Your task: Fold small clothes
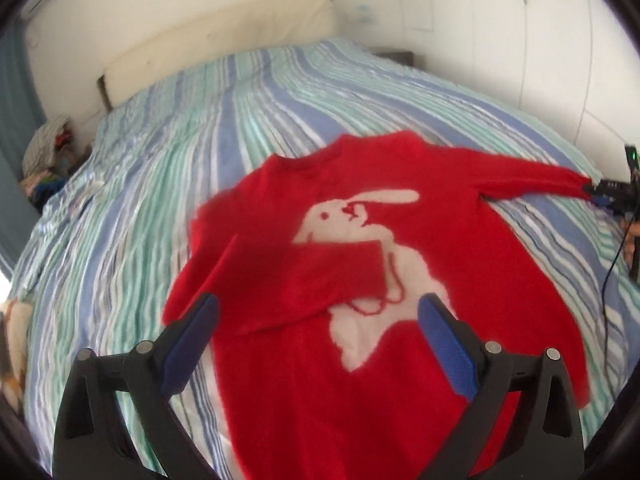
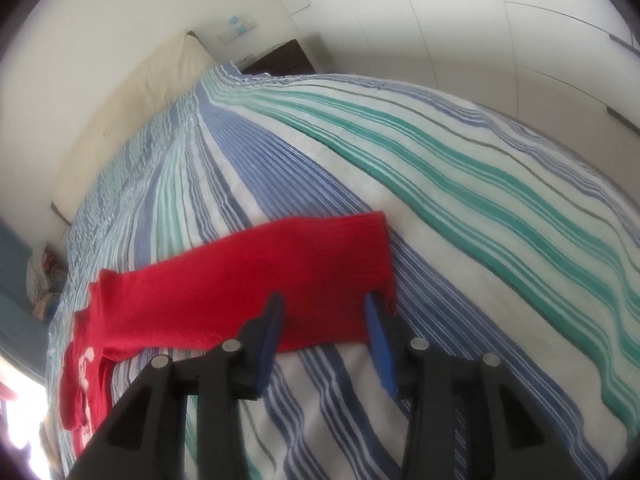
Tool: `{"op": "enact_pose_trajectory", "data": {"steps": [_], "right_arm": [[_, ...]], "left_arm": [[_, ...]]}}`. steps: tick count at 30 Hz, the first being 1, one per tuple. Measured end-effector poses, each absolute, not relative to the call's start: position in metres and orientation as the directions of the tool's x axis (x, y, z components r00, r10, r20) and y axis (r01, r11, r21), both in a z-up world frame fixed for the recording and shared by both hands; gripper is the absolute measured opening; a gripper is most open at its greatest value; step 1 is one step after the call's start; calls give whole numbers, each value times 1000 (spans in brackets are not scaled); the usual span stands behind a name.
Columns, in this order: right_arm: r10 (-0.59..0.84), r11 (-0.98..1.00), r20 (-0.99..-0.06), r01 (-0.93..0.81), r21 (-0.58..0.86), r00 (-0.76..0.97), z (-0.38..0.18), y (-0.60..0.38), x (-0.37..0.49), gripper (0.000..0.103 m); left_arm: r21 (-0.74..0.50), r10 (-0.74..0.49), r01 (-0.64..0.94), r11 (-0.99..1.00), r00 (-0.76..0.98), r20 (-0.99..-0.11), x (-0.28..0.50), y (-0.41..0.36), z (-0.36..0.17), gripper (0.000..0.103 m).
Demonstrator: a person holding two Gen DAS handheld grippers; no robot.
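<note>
A red sweater (image 1: 400,264) with a white rabbit design lies flat on the striped bedspread (image 1: 168,168). Its left sleeve (image 1: 320,276) is folded across the chest. My left gripper (image 1: 318,312) is open and empty, hovering above the sweater's lower part. The right sleeve (image 1: 532,178) stretches out to the right, where my right gripper (image 1: 596,192) holds its cuff. In the right wrist view the right gripper (image 2: 324,312) has its blue fingers closed on the cuff end of the red sleeve (image 2: 256,280); the sweater body (image 2: 84,376) lies at far left.
A cream headboard cushion (image 1: 224,48) runs along the bed's far edge. A pile of clothes (image 1: 48,152) sits at the far left beside the bed. A dark nightstand (image 2: 280,58) stands by the white wall. A black cable (image 1: 608,288) hangs at the right.
</note>
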State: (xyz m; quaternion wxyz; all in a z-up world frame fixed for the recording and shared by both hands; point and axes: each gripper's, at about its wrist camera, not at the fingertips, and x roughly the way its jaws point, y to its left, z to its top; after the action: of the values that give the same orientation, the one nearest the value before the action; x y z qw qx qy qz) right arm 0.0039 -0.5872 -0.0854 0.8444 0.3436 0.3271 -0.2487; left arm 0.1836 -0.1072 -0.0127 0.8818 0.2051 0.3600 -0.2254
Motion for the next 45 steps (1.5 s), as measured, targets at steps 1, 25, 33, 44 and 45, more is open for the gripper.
{"op": "enact_pose_trajectory", "data": {"steps": [1,25,33,44,45], "right_arm": [[-200,643,-724,646,412,661,-85,-586,4,42],[-208,645,-719,646,409,663,-85,-585,8,44],[-228,657,-721,650,382,654,-85,-579,11,46],[-252,676,-724,653,343,642,-87,-575,16,46],[-252,676,-725,653,342,641,-87,-575,16,46]], "left_arm": [[240,-234,587,773,616,-752,192,-121,-26,99],[-275,-82,-161,948,710,-700,283,162,12,3],[-184,157,-482,857,583,-797,276,282,-47,3],[-173,159,-522,835,530,-833,265,282,-110,3],[-183,151,-522,833,532,-833,264,283,-111,3]]}}
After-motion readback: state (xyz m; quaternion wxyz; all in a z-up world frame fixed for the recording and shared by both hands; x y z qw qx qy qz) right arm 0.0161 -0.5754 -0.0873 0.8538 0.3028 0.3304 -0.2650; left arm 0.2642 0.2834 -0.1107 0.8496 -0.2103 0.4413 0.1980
